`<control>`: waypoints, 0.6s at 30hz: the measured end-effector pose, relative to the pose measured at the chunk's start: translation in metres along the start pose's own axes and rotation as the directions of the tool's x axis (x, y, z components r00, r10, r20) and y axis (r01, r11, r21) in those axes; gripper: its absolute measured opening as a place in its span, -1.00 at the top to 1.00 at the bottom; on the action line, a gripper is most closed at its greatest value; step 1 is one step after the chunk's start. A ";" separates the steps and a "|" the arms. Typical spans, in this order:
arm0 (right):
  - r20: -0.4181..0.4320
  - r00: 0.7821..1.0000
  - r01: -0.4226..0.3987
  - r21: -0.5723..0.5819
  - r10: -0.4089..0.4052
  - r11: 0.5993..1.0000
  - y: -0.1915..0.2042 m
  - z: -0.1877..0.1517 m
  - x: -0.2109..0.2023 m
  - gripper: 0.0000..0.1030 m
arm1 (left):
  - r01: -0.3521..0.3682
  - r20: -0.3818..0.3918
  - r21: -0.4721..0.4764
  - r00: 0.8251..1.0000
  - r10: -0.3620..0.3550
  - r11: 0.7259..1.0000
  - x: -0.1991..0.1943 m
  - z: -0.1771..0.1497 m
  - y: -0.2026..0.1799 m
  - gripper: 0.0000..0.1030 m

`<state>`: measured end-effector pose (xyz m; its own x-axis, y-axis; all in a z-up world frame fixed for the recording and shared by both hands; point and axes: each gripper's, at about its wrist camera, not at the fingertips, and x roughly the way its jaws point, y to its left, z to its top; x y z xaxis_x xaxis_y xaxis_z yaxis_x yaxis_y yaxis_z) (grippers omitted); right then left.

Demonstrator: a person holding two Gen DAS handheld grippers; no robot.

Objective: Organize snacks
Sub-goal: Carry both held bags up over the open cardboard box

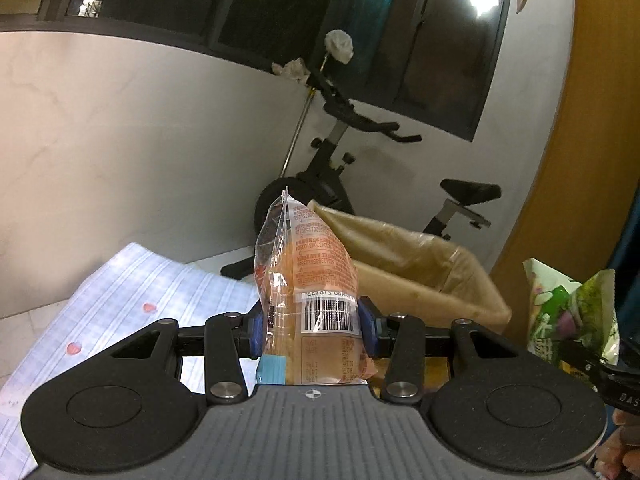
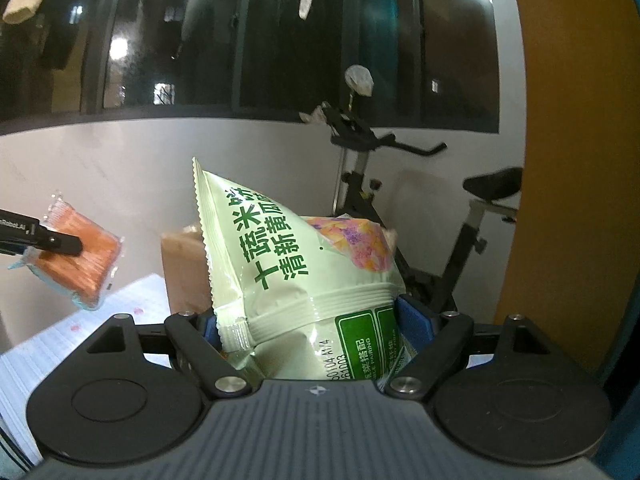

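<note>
My left gripper is shut on a clear, orange-printed bread packet, held upright in the air with its barcode facing me. That same orange packet shows at the left of the right wrist view, pinched by a black finger. My right gripper is shut on a pale green snack bag with green lettering, which bulges up between the blue pads. The green bag also appears at the right edge of the left wrist view. A brown cardboard box lined with plastic stands open just beyond both packets.
A table under a white cloth with thin blue stripes and red spots lies below at the left. A black exercise bike stands behind the box against a white wall. An orange wooden panel runs up the right side.
</note>
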<state>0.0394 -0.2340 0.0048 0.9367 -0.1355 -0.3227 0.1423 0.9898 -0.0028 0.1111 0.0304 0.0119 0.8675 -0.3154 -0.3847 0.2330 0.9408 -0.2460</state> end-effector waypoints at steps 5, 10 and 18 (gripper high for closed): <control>0.026 0.999 -0.028 0.017 0.027 0.999 -0.005 0.026 0.006 -0.64 | 0.011 0.008 0.003 1.000 -0.011 1.000 0.011 0.019 -0.013 0.09; 0.040 0.998 -0.050 0.016 0.049 0.999 -0.010 0.050 0.020 -0.64 | 0.031 0.024 0.010 0.999 -0.032 0.999 0.016 0.037 -0.017 0.09; 0.040 0.996 -0.079 0.021 0.078 0.997 -0.015 0.080 0.049 -0.64 | 0.046 0.060 0.062 0.997 -0.050 0.997 0.027 0.073 -0.037 0.16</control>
<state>0.1087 -0.2592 0.0647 0.9571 -0.0597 -0.2835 0.0747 0.9963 0.0424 0.1581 -0.0039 0.0756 0.8795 -0.3543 -0.3177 0.3001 0.9311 -0.2075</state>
